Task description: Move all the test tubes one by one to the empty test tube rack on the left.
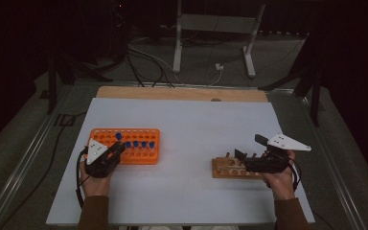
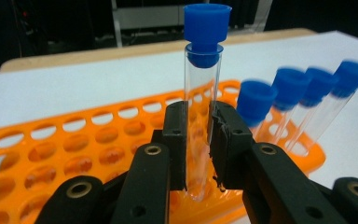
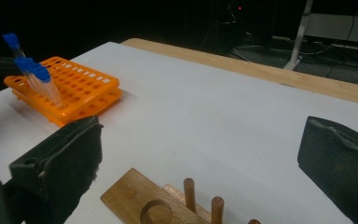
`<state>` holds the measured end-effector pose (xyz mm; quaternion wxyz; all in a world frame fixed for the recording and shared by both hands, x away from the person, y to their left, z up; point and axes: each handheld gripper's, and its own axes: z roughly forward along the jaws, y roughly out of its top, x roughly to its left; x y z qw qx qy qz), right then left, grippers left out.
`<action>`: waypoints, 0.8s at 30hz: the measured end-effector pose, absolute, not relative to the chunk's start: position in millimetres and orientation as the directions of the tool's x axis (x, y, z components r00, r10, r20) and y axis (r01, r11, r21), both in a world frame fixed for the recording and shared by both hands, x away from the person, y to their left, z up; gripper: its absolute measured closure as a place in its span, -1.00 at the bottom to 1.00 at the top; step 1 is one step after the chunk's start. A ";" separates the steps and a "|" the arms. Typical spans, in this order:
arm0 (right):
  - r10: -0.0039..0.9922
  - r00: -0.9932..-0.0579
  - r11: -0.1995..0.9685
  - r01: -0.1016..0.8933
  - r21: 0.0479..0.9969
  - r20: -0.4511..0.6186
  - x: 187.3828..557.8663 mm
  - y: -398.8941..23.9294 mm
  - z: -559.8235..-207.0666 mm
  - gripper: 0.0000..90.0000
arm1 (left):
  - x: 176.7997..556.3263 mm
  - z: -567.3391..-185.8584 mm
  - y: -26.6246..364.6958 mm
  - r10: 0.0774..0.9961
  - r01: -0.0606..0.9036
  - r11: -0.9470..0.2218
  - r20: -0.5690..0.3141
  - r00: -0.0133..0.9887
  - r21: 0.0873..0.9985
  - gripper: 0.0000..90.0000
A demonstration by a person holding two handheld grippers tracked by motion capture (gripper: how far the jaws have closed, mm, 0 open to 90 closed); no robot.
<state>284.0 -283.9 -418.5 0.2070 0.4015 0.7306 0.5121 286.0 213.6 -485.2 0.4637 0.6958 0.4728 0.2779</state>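
Note:
My left gripper (image 2: pixel 198 140) is shut on a clear test tube (image 2: pixel 202 88) with a blue cap (image 2: pixel 206 25). The tube stands upright with its bottom just above the near edge of the orange rack (image 2: pixel 74 140). From above, the left gripper (image 1: pixel 117 148) sits at the rack's (image 1: pixel 146 159) front left part, and the held tube's cap (image 1: pixel 119 136) shows over it. Several more blue-capped tubes (image 2: pixel 284 93) stand in the rack's right end. My right gripper (image 3: pixel 204 135) is open with nothing between its jaws, hovering over the wooden rack (image 3: pixel 140 200). In the high view the right gripper (image 1: pixel 247 154) is above that wooden rack (image 1: pixel 225 168).
The white table top (image 1: pixel 191 124) lies between the two racks. A wooden strip (image 1: pixel 182 93) runs along its far edge. Wooden pegs (image 3: pixel 189 193) rise from the wooden rack beside a round hole. Cables and a metal stand's legs (image 1: pixel 215 43) are on the floor beyond.

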 end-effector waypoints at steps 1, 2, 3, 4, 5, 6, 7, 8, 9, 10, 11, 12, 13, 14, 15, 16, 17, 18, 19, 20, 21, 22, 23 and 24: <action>0.798 -0.593 0.154 0.375 0.914 0.109 283.9 -283.7 -418.7 -1.00 | 286.2 -485.7 213.2 0.916 0.408 -0.128 -0.050 0.397 0.904 0.74; 0.797 -0.594 0.155 0.373 0.915 0.107 284.0 -283.7 -418.8 -1.00 | 286.5 -486.3 212.9 0.916 0.414 -0.135 -0.046 0.399 0.900 0.74; 0.797 -0.594 0.155 0.374 0.914 0.107 284.0 -283.8 -419.0 -1.00 | 286.6 -486.9 212.4 0.916 0.421 -0.141 -0.044 0.399 0.896 0.74; 0.797 -0.594 0.154 0.376 0.914 0.110 283.9 -283.9 -419.1 -1.00 | 286.8 -487.7 212.0 0.916 0.427 -0.145 -0.042 0.399 0.893 0.74; 0.797 -0.594 0.154 0.375 0.914 0.110 283.9 -284.0 -419.4 -1.00 | 287.2 -488.6 211.7 0.916 0.433 -0.145 -0.044 0.398 0.890 0.74; 0.797 -0.594 0.152 0.378 0.913 0.113 283.8 -284.1 -419.8 -1.00 | 287.3 -489.2 211.8 0.916 0.438 -0.148 -0.044 0.398 0.887 0.74; 0.797 -0.594 0.154 0.379 0.912 0.112 283.7 -284.3 -420.3 -1.00 | 287.3 -490.0 211.4 0.917 0.443 -0.148 -0.045 0.396 0.884 0.74; 0.796 -0.595 0.155 0.380 0.912 0.112 283.4 -284.3 -420.9 -1.00 | 287.2 -490.8 210.9 0.918 0.447 -0.151 -0.043 0.395 0.881 0.74; 0.796 -0.594 0.154 0.381 0.912 0.114 283.1 -284.1 -421.5 -1.00 | 287.1 -491.3 210.7 0.919 0.452 -0.153 -0.042 0.393 0.879 0.74; 0.796 -0.594 0.152 0.384 0.911 0.118 282.6 -284.0 -422.0 -1.00 | 286.9 -491.6 210.5 0.919 0.454 -0.153 -0.043 0.392 0.878 0.75; 0.795 -0.595 0.152 0.383 0.911 0.118 282.2 -284.1 -422.6 -1.00 | 286.8 -491.7 210.5 0.919 0.456 -0.154 -0.043 0.392 0.877 0.75; 0.795 -0.595 0.153 0.384 0.910 0.118 281.7 -283.9 -423.0 -1.00 | 286.8 -491.8 210.5 0.919 0.458 -0.153 -0.044 0.392 0.876 0.75; 0.795 -0.595 0.154 0.386 0.910 0.118 281.4 -283.7 -423.3 -1.00 | 286.7 -492.0 210.3 0.918 0.459 -0.156 -0.043 0.394 0.874 0.75; 0.795 -0.595 0.155 0.385 0.910 0.117 281.3 -283.8 -423.6 -1.00 | 286.5 -492.0 210.2 0.918 0.461 -0.160 -0.041 0.395 0.873 0.75; 0.795 -0.595 0.153 0.386 0.910 0.118 281.1 -283.9 -423.8 -1.00 | 286.2 -492.1 209.9 0.918 0.462 -0.163 -0.037 0.394 0.872 0.75; 0.795 -0.595 0.152 0.386 0.910 0.119 281.1 -284.3 -424.1 -1.00 | 286.1 -492.4 209.1 0.918 0.461 -0.169 -0.031 0.395 0.871 0.75; 0.795 -0.594 0.152 0.387 0.909 0.121 281.1 -284.5 -424.3 -1.00 | 286.1 -492.5 208.4 0.918 0.461 -0.176 -0.024 0.396 0.870 0.75; 0.795 -0.594 0.152 0.387 0.909 0.120 281.1 -284.7 -424.6 -1.00 | 286.1 -492.8 207.6 0.918 0.463 -0.180 -0.021 0.396 0.868 0.75; 0.795 -0.594 0.152 0.388 0.909 0.121 280.9 -284.8 -424.8 -1.00 | 286.1 -493.2 206.8 0.918 0.466 -0.188 -0.014 0.397 0.864 0.75; 0.795 -0.594 0.153 0.389 0.908 0.120 280.7 -284.8 -425.1 -1.00 | 286.3 -494.0 206.0 0.918 0.470 -0.193 -0.011 0.397 0.861 0.75; 0.794 -0.595 0.152 0.388 0.909 0.121 280.4 -284.7 -425.4 -1.00 | 286.6 -494.8 205.4 0.917 0.474 -0.200 -0.006 0.398 0.858 0.75; 0.794 -0.596 0.152 0.387 0.910 0.121 280.2 -284.6 -425.7 -1.00 | 286.9 -495.7 205.0 0.917 0.479 -0.205 -0.003 0.399 0.854 0.75; 0.792 -0.598 0.152 0.386 0.910 0.121 279.9 -284.6 -425.9 -1.00 | 287.0 -496.6 204.7 0.917 0.483 -0.207 -0.002 0.398 0.851 0.75; 0.792 -0.599 0.155 0.385 0.910 0.119 279.5 -284.5 -426.1 -1.00 | 287.0 -497.6 204.7 0.917 0.487 -0.210 -0.001 0.399 0.848 0.75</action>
